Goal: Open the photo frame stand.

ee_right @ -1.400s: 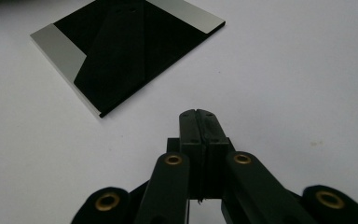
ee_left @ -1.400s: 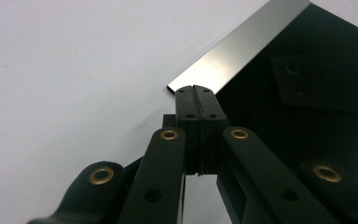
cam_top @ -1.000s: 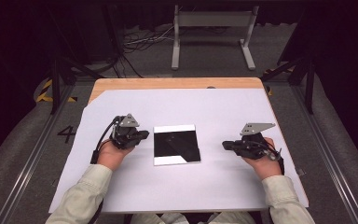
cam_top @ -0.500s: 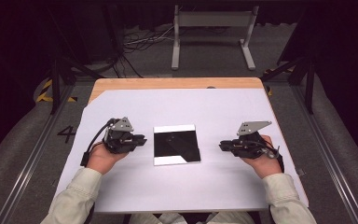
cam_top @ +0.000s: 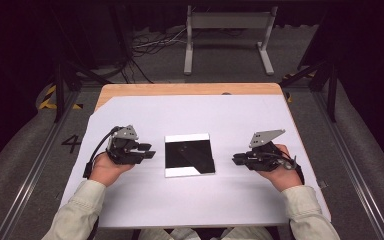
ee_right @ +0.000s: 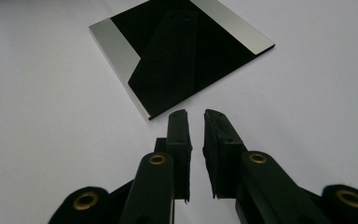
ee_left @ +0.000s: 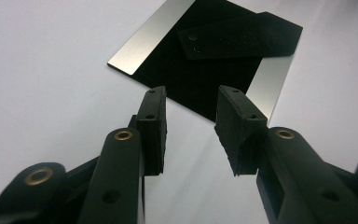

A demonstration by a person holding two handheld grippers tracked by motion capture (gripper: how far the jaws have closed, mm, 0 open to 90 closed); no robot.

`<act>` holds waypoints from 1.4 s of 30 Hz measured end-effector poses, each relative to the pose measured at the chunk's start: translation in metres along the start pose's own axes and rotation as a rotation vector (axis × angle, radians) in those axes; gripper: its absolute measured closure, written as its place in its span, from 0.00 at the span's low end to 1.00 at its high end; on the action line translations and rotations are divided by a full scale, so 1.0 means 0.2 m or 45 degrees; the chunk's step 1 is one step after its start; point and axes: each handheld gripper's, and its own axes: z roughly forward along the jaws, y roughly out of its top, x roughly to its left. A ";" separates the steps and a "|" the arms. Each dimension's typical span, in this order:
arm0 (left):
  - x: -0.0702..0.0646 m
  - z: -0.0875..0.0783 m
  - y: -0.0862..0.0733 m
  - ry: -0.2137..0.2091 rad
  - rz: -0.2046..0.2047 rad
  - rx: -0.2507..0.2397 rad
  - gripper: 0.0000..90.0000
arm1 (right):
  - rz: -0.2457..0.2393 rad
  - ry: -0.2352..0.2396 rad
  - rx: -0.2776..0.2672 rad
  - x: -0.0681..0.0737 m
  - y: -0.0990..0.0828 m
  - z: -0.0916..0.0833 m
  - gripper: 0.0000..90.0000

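Observation:
A square mirror-like plate (cam_top: 189, 155), mostly dark with bright strips along two edges, lies flat on the white sheet (cam_top: 205, 115) between both hands. My left gripper (cam_top: 150, 150) rests just left of it and points at it. Its jaws have just been opening, and in the left gripper view the left gripper (ee_left: 191, 95) is open with only the sheet between its pads, short of the plate (ee_left: 168, 65). My right gripper (cam_top: 235, 159) lies to the right of the plate. The right gripper (ee_right: 195, 114) has opened to a narrow empty gap and faces the plate (ee_right: 182, 56).
The white sheet covers a wooden tabletop (cam_top: 180, 89) whose far edge shows. Beyond it stands a metal frame (cam_top: 227, 30) with cables (cam_top: 150, 45) on the floor. Rails run along both sides of the table.
The left gripper's jaws stand wider apart than before and its hand has turned slightly. The right gripper's jaws have parted a little. The plate has not moved.

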 end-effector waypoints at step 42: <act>-0.01 -0.04 -0.10 0.026 -0.056 0.014 0.61 | -0.056 0.154 0.282 0.07 0.06 0.30 0.87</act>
